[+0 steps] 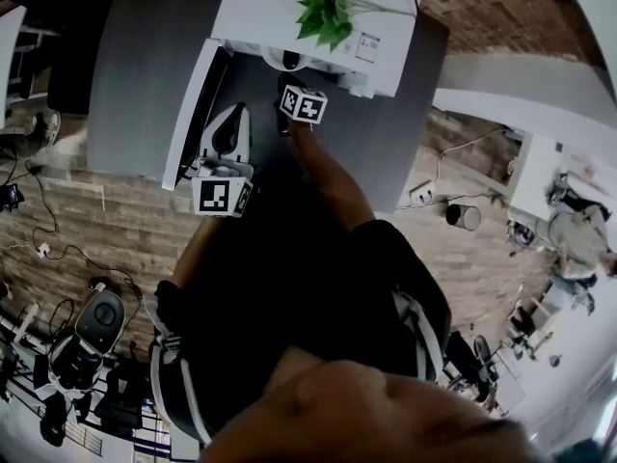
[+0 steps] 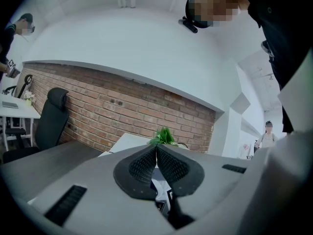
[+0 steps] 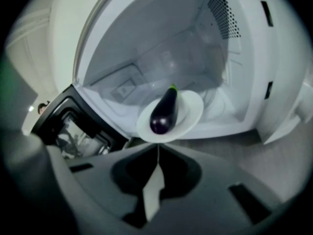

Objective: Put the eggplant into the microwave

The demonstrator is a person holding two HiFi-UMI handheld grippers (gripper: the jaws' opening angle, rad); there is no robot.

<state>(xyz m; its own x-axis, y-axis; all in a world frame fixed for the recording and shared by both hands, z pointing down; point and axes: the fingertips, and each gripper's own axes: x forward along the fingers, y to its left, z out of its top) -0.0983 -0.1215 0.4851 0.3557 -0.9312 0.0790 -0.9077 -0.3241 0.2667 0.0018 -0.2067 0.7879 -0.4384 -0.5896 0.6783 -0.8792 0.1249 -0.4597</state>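
A dark purple eggplant (image 3: 164, 114) lies on a small white plate (image 3: 191, 109). My right gripper (image 3: 158, 148) is shut on the plate's near rim and holds it at the mouth of the open white microwave (image 3: 161, 53), with the plate's far part over the cavity floor. From the head view, the right gripper (image 1: 292, 77) reaches into the microwave (image 1: 260, 8) opening. My left gripper (image 1: 229, 116) hangs beside the open door (image 1: 188, 114). In its own view, pointing up at a brick wall, the left gripper (image 2: 156, 150) is shut with nothing in it.
The microwave stands on a grey table (image 1: 145, 66) with a green plant (image 1: 326, 6) on top. Its door (image 3: 73, 126) swings out to the left. Wooden floor, cables and equipment (image 1: 92, 336) lie around. An office chair (image 2: 51, 121) stands by the brick wall.
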